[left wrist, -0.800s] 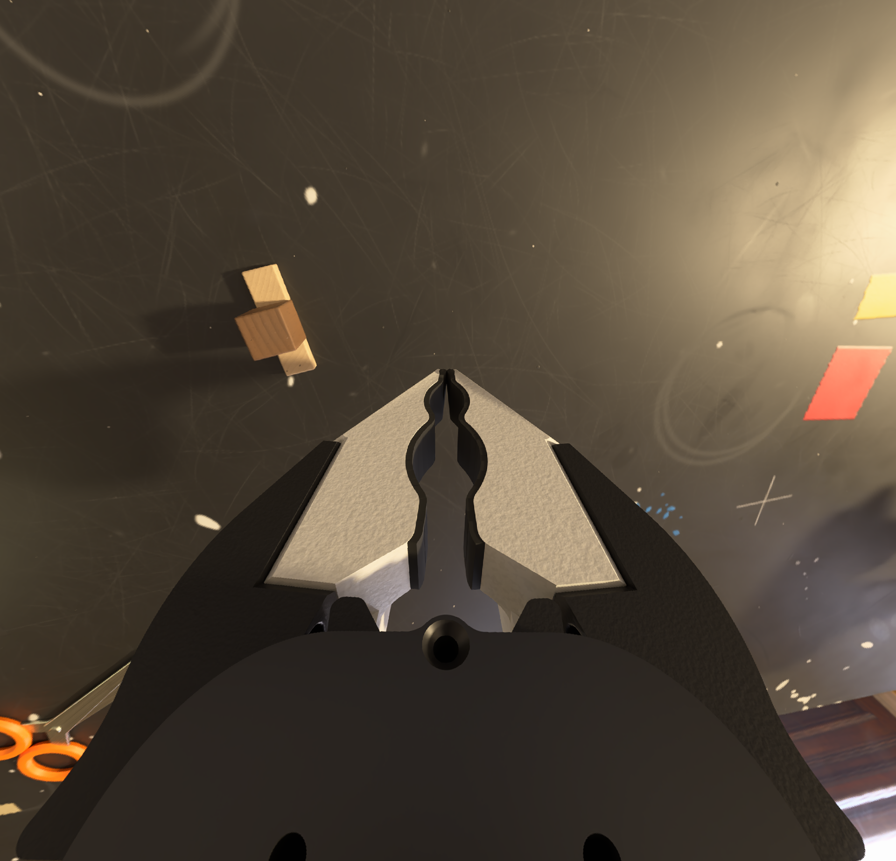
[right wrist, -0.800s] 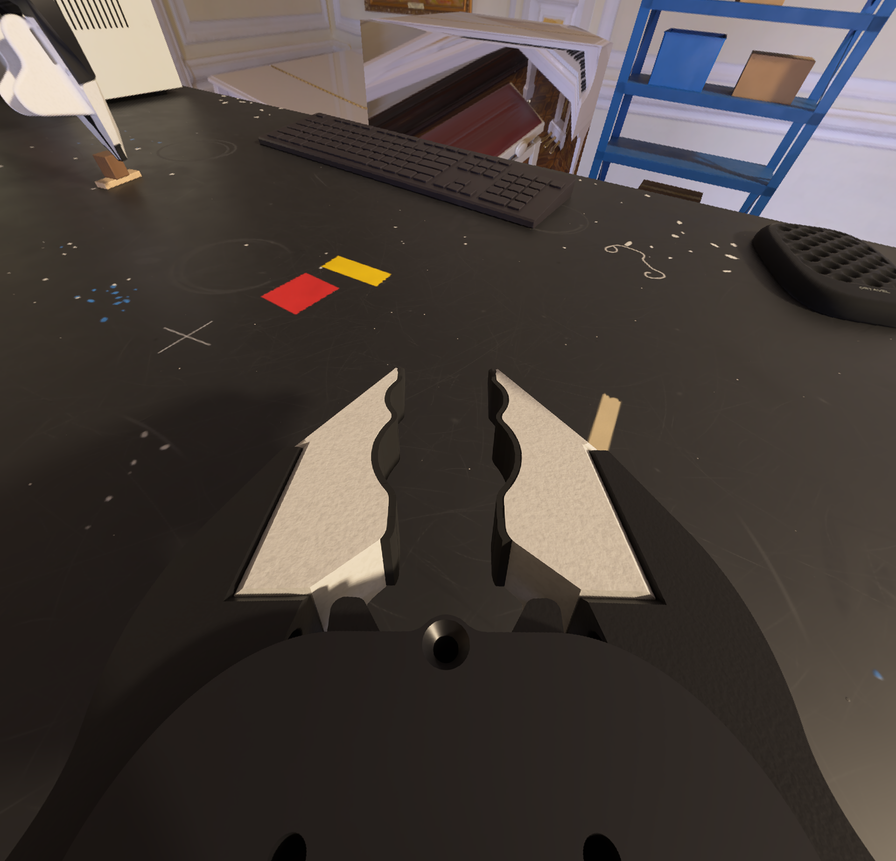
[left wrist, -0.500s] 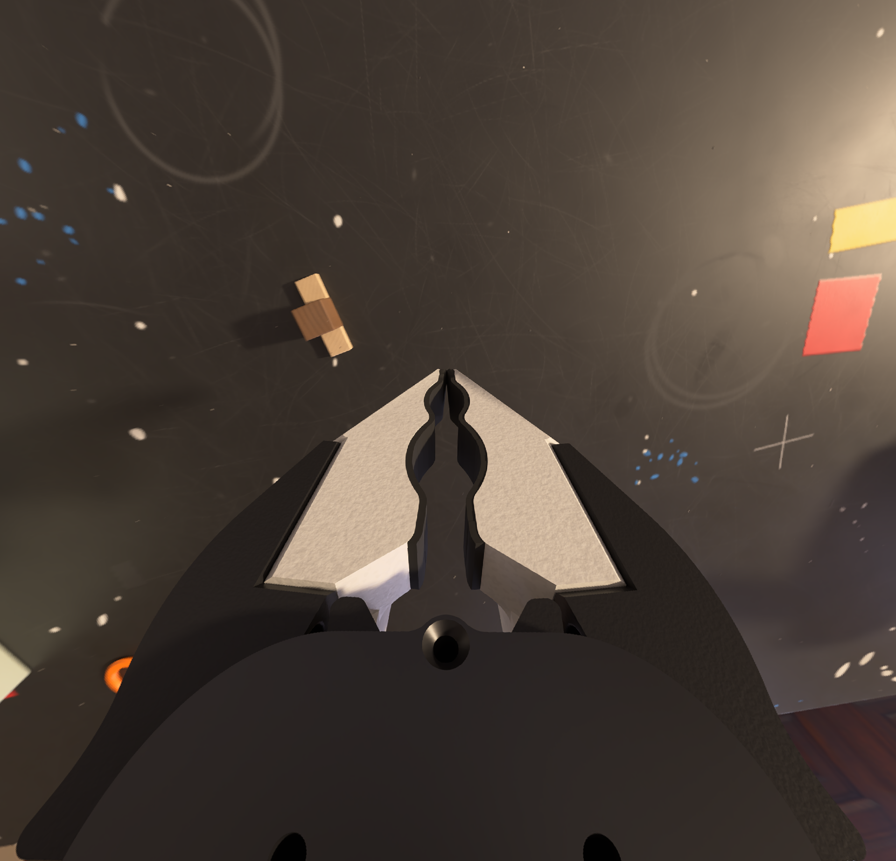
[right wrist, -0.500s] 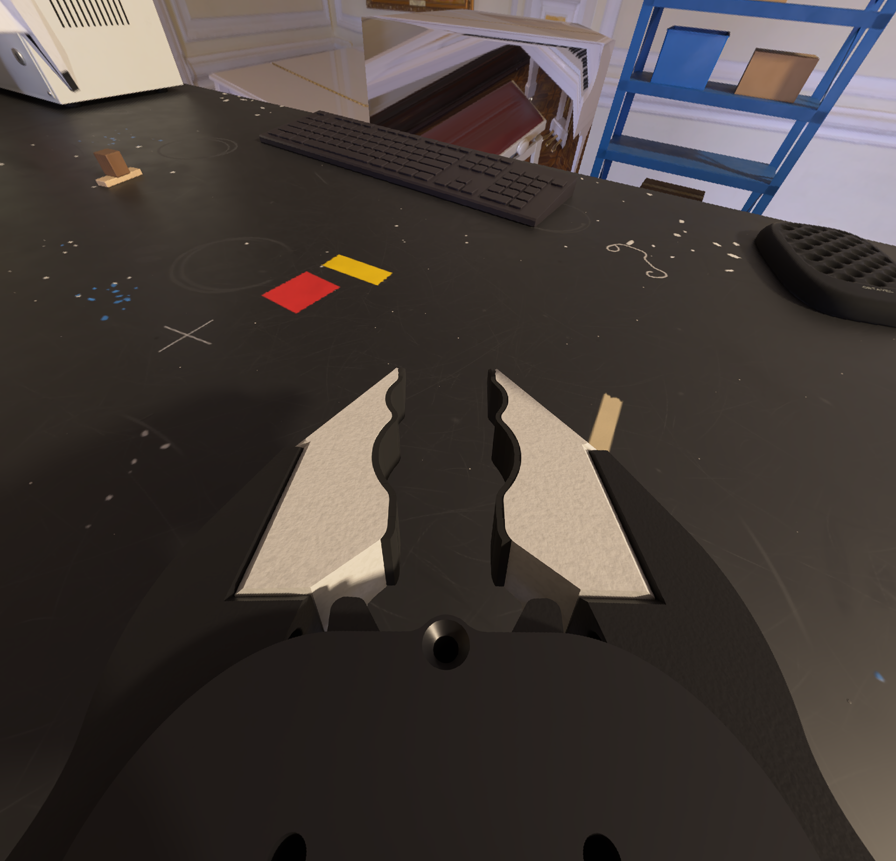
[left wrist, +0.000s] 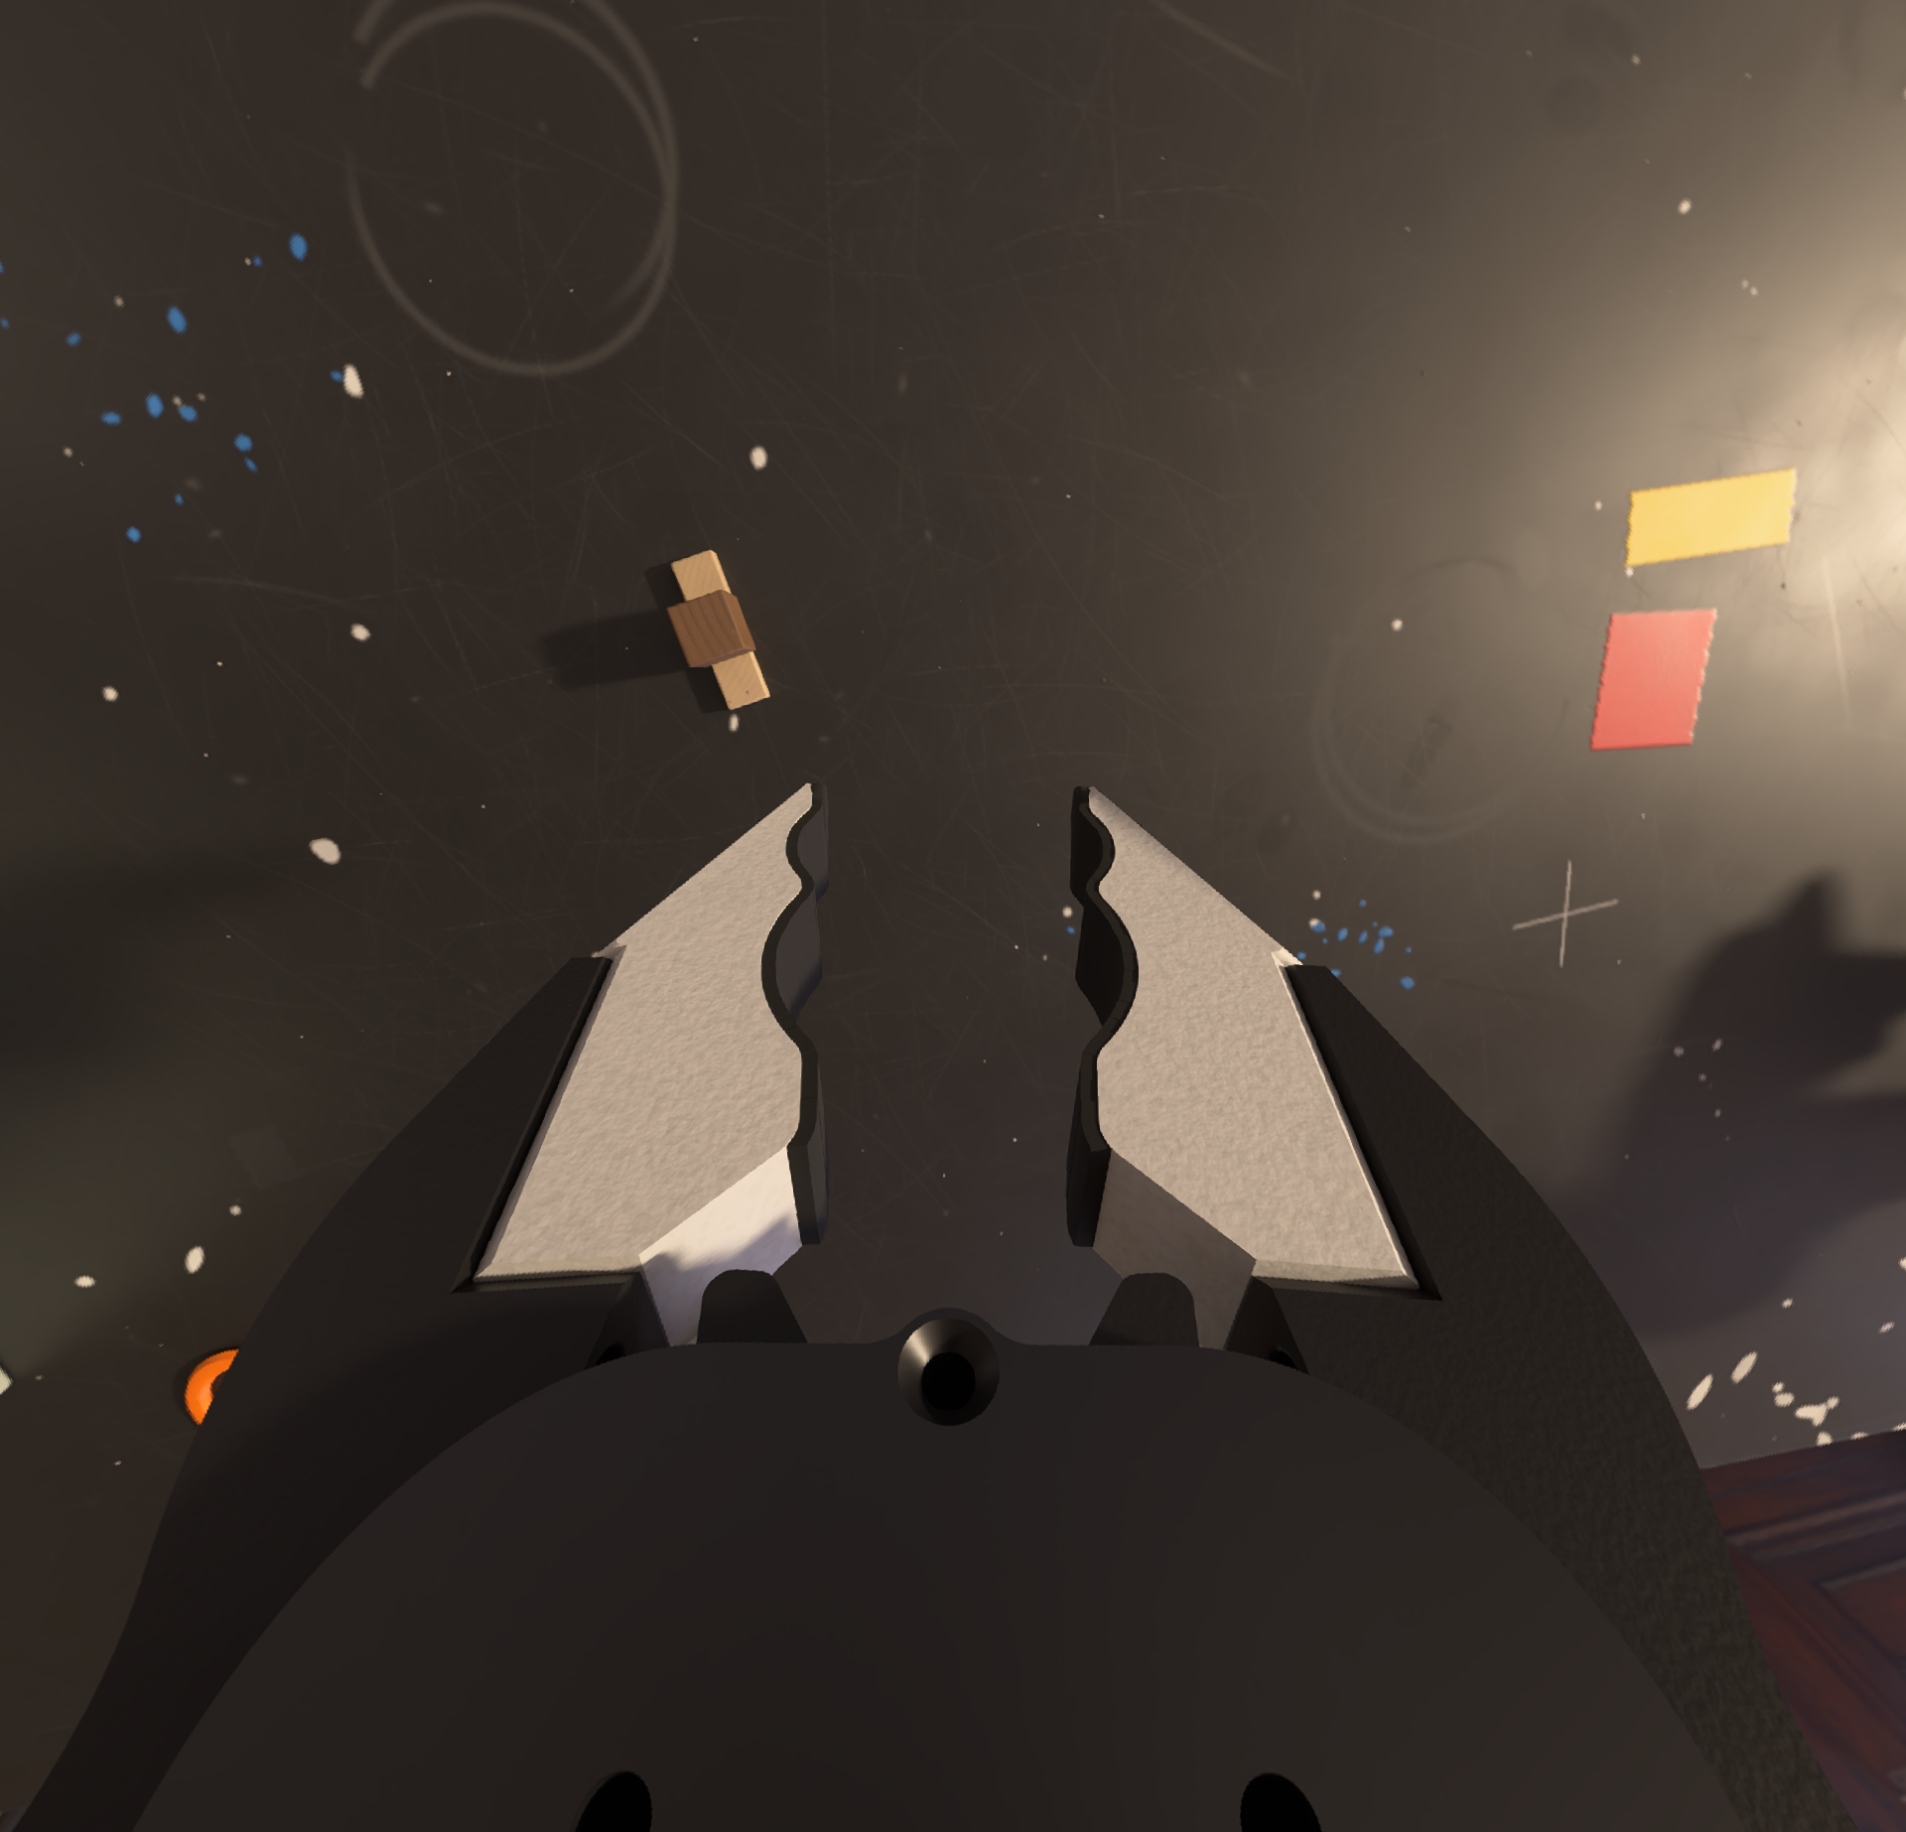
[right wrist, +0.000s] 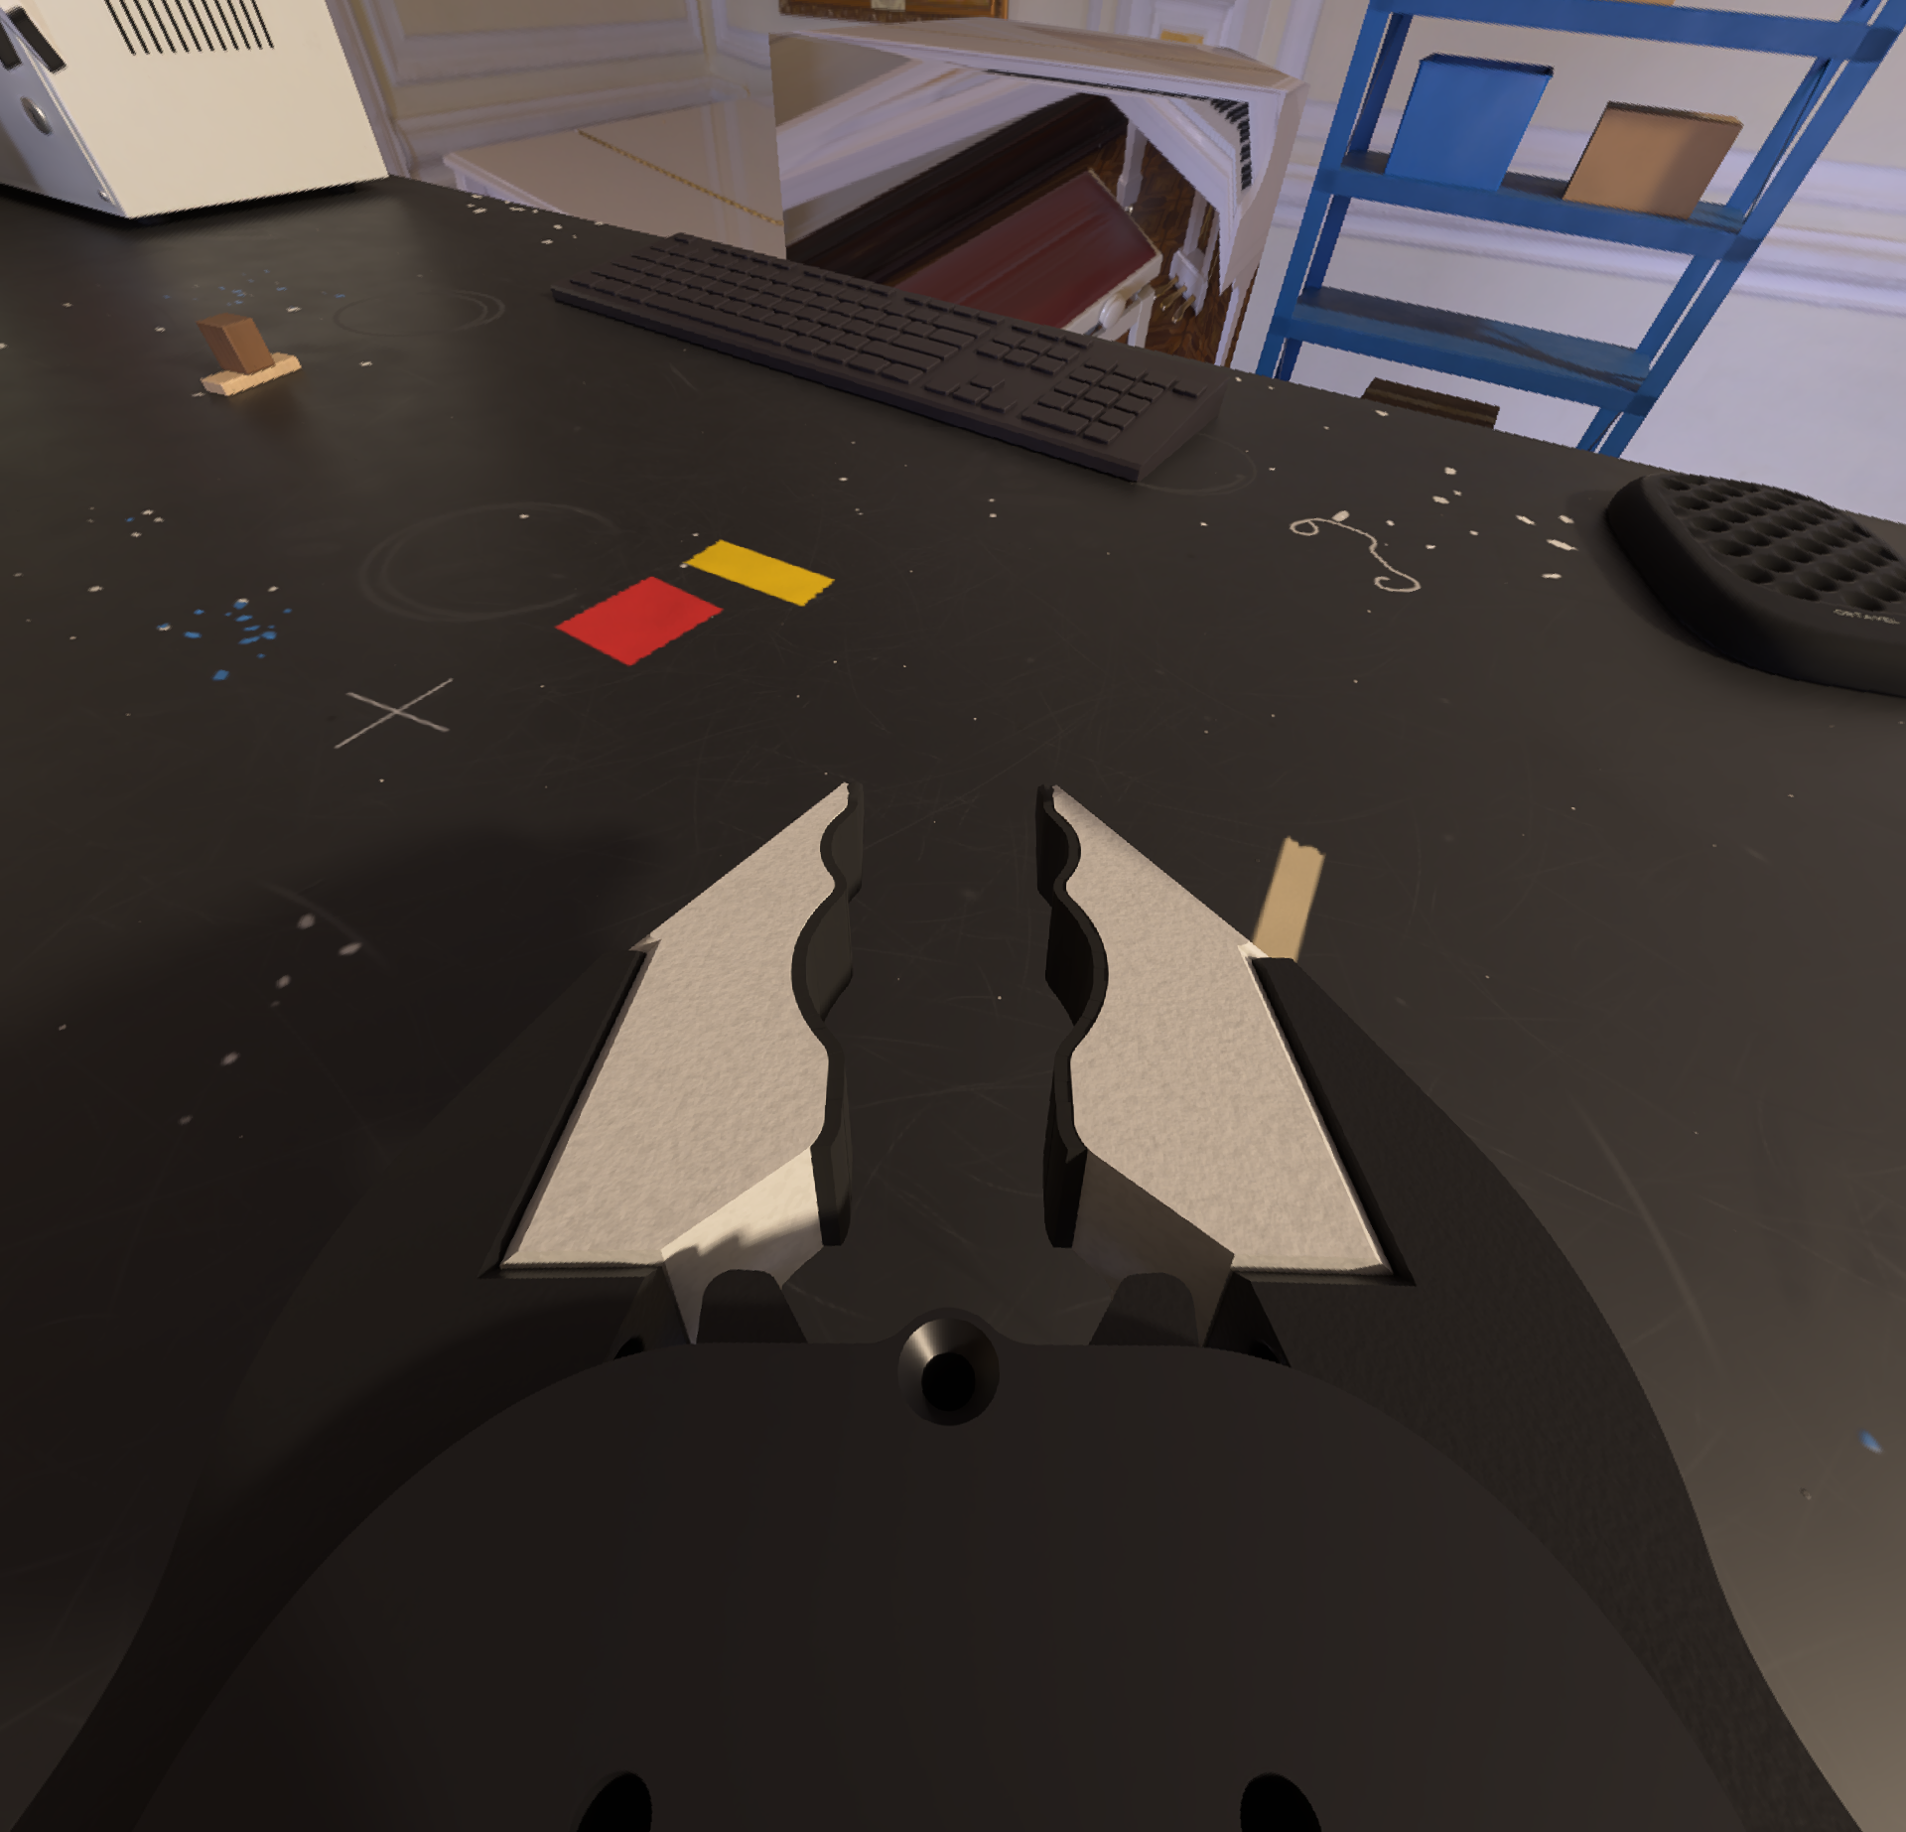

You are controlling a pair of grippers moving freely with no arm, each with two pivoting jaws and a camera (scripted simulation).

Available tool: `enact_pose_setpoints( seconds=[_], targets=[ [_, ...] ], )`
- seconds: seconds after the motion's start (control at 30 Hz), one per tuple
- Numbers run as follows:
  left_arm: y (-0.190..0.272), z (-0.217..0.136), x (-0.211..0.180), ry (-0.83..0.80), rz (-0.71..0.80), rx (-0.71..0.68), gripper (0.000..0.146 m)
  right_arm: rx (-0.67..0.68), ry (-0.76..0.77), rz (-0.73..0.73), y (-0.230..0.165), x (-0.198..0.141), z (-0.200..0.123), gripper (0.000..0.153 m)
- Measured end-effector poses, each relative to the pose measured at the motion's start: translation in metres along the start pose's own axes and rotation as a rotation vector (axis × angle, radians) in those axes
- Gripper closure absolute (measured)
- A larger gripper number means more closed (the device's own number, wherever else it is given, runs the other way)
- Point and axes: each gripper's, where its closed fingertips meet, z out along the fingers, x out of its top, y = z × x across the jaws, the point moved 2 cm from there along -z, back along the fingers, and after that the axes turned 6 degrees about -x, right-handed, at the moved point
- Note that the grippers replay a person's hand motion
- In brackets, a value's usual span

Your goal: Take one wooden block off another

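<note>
A small dark brown wooden block [left wrist: 712, 627] sits on top of a flat pale wooden block [left wrist: 745, 682] on the black table. In the left wrist view the pair lies ahead and left of my left gripper [left wrist: 947, 792], which is open, empty and well above the table. The pair also shows far off at the upper left of the right wrist view, dark block [right wrist: 237, 340] on pale block [right wrist: 253, 376]. My right gripper [right wrist: 944, 790] is open and empty, low over the table, far from the blocks.
A red patch [left wrist: 1650, 679] and a yellow patch [left wrist: 1707, 516] mark the table to the right. A black keyboard [right wrist: 897, 351], a black perforated pad [right wrist: 1774, 570], a beige box [right wrist: 175, 60] and a blue shelf [right wrist: 1547, 183] stand at the back. An orange ring [left wrist: 209, 1383] shows low left.
My left gripper has opened from shut and has risen away from the blocks, which look smaller and nearer the centre. The right gripper has not moved.
</note>
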Motion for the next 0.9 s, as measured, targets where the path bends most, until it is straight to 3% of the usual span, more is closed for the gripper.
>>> enact_pose_setpoints(
  seconds=[0.4, 0.57, 0.67, 0.9],
  targets=[
    [-0.07, 0.084, 0.005, -0.133, -0.316, 0.077, 0.109, 0.012, -0.009, 0.005, 0.0, -0.001, 0.001, 0.12],
    [-0.081, 0.097, 0.002, -0.183, -0.339, 0.109, 0.11, 0.022, -0.025, -0.007, -0.003, -0.002, 0.003, 0.12],
    [-0.082, 0.101, 0.0, -0.19, -0.34, 0.098, 0.128, 0.024, -0.027, -0.016, -0.004, -0.002, 0.003, 0.12],
    [-0.073, 0.091, 0.0, -0.17, -0.283, 0.079, 0.128, 0.025, -0.025, -0.021, -0.004, -0.002, 0.003, 0.12]
  ],
)
